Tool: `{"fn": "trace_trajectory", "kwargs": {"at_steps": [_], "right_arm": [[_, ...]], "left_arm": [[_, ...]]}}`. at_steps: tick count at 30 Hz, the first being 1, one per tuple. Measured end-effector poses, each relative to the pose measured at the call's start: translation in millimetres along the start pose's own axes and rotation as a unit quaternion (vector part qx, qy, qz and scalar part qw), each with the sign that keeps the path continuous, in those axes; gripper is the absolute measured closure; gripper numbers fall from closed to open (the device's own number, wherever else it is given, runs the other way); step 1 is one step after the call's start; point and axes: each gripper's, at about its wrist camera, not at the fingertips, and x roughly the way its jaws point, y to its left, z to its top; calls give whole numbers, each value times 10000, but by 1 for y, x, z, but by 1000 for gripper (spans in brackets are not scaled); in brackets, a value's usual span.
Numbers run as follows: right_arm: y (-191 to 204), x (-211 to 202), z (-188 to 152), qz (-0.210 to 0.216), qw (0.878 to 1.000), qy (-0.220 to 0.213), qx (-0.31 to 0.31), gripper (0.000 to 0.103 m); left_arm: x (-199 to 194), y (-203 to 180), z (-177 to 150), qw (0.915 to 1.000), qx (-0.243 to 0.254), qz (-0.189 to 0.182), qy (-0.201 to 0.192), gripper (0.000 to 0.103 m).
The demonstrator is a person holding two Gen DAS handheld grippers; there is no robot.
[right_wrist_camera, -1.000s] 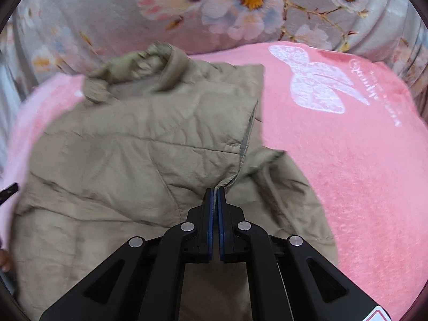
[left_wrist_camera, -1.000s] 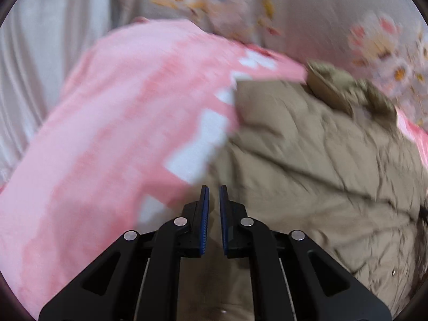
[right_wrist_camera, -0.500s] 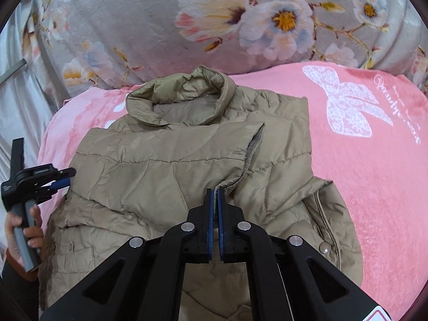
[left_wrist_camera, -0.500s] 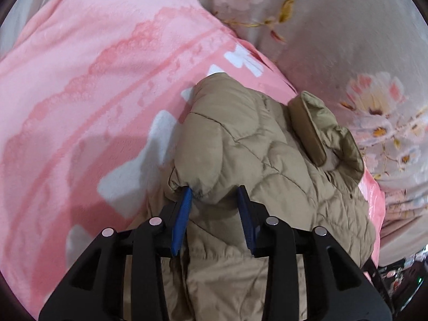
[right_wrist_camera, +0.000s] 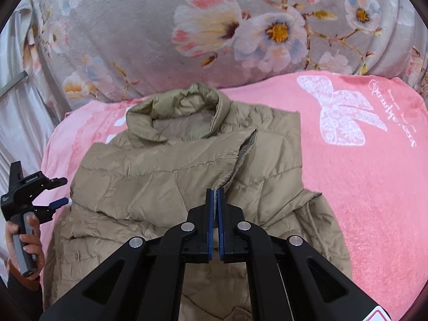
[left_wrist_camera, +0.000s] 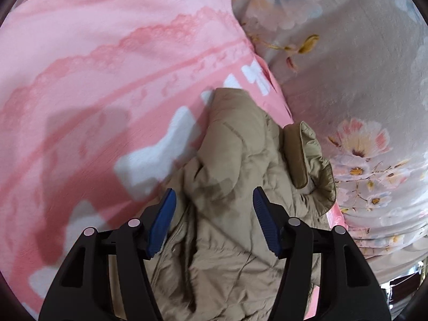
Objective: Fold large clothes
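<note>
A tan quilted jacket (right_wrist_camera: 182, 187) lies flat on a pink blanket (right_wrist_camera: 374, 187), its stand-up collar (right_wrist_camera: 176, 112) at the far end, nearest the grey floral cushion (right_wrist_camera: 214, 26), and its hem running back under the right gripper (right_wrist_camera: 215, 200). The jacket's long axis thus runs from the collar straight toward that gripper, and one front panel is laid across the chest, its raw edge ending just beyond the right gripper's tips.

The right gripper has its jaws drawn together. The folded panel's edge meets their tips, but the frame does not show whether cloth is pinched between the pads or merely lies behind them.

On the side of the jacket away from the blanket's white bow print (right_wrist_camera: 342, 112), a person's hand (right_wrist_camera: 24, 235) holds the left gripper (left_wrist_camera: 214, 214), seen in the right wrist view just off the jacket's shoulder edge. Its jaws are opening. In its own view a rounded fold of the jacket lies between and below the blue pads (left_wrist_camera: 161, 222), which do not press on it.

Judged from this layout, the left hand is the nearer to the free shoulder and side seam, while the right sits over the jacket's midline. A further fold would probably have to work across or along that collar-to-hem line.
</note>
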Motion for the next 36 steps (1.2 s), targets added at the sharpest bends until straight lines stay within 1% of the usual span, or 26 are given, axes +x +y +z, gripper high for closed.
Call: {"fn": "trace_trajectory", "kwargs": {"at_steps": [2, 4, 5, 8, 9, 11, 12, 13, 15, 16, 17, 19, 20, 21, 22, 23, 24, 25, 27, 29, 32, 34, 36], "right_arm": [[0, -7, 6, 16, 9999, -123, 31, 100], [-1, -17, 17, 90, 9996, -257, 51, 100], [-1, -20, 21, 113, 9995, -293, 55, 100], [1, -27, 31, 80, 9992, -390, -12, 100], [2, -27, 31, 78, 9992, -395, -26, 100], [4, -28, 28, 90, 9992, -394, -58, 100], [5, -28, 25, 67, 9991, -402, -86, 100], [5, -28, 24, 66, 9991, -402, -101, 100], [5, -31, 20, 57, 9987, -507, -76, 100], [5, -32, 21, 56, 9985, -549, -63, 101], [4, -38, 19, 81, 9978, -662, -21, 101], [-2, -43, 12, -56, 9974, -716, 6, 101], [-8, -32, 3, -239, 9983, -518, -67, 101], [-15, -19, -4, -285, 9992, -277, -63, 102], [-25, -2, -12, -272, 9996, 40, 51, 102], [-33, 18, -24, -277, 9986, 401, 184, 102], [-35, 27, -31, -330, 9979, 521, 173, 102], [-35, 35, -38, -386, 9974, 602, 106, 102], [-34, 47, -51, -454, 9964, 714, 30, 102], [-32, 55, -55, -519, 9958, 746, -50, 101], [-33, 62, -56, -534, 9954, 782, -136, 101], [-31, 63, -58, -563, 9950, 773, -285, 99], [-32, 59, -59, -515, 9953, 772, -262, 99]], "left_arm": [[9, 1, 3, 9999, -108, -10, 103, 46], [16, 2, 3, 9993, -238, -139, 246, 50], [18, 0, 3, 9989, -303, -223, 285, 50], [18, -8, 3, 9986, -272, -358, 263, 51], [18, -12, 4, 9990, -221, -325, 218, 53], [20, -16, 9, 9997, -141, -151, 128, 66], [22, -15, 12, 9998, -148, -26, 92, 80], [23, -13, 15, 9998, -156, 50, 70, 86], [20, -10, 17, 9998, -146, 167, -27, 94], [13, -12, 15, 9996, -35, 231, -138, 96], [0, -15, 10, 9991, 120, 239, -324, 96], [-25, -20, -5, 9968, 445, 239, -613, 97], [-33, -19, -13, 9954, 598, 303, -686, 97], [-34, -16, -18, 9945, 686, 396, -687, 98], [-29, -11, -23, 9933, 777, 584, -620, 98], [-16, -1, -27, 9920, 824, 846, -442, 99], [-6, 7, -30, 9914, 791, 992, -322, 102], [-2, 13, -31, 9908, 761, 1086, -277, 103], [3, 23, -33, 9922, 709, 993, -244, 102], [3, 21, -35, 9902, 842, 1072, -302, 102], [7, 10, -41, 9827, 1202, 1341, -424, 102], [10, 1, -47, 9741, 1514, 1596, -525, 102], [13, -6, -51, 9656, 1766, 1820, -569, 102]]}}
